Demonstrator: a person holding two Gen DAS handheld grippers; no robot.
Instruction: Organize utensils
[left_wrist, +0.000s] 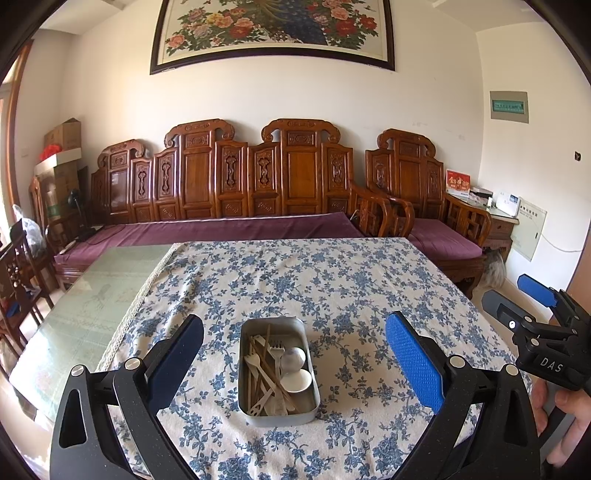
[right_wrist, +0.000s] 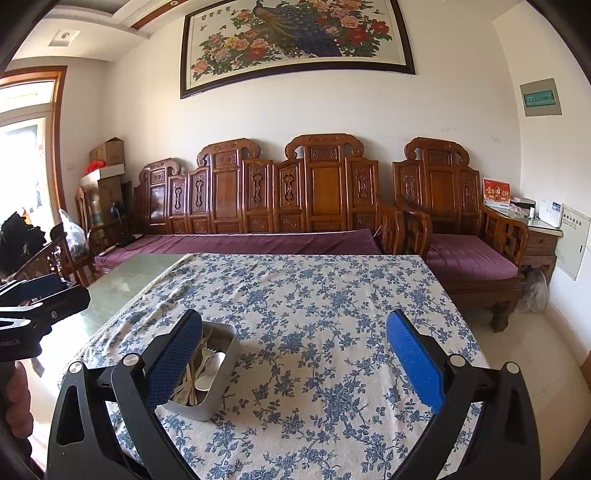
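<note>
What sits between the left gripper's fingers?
In the left wrist view, the metal tin of utensils on the tablecloth, between the open left gripper fingers, untouched.

We read "DAS" in pale letters on the black body of the right gripper, off to the right of our left gripper; other print is illegible.

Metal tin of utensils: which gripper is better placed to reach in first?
Left, probably. The tin sits centred between the open left gripper; the open right gripper has it off beside one finger.
</note>
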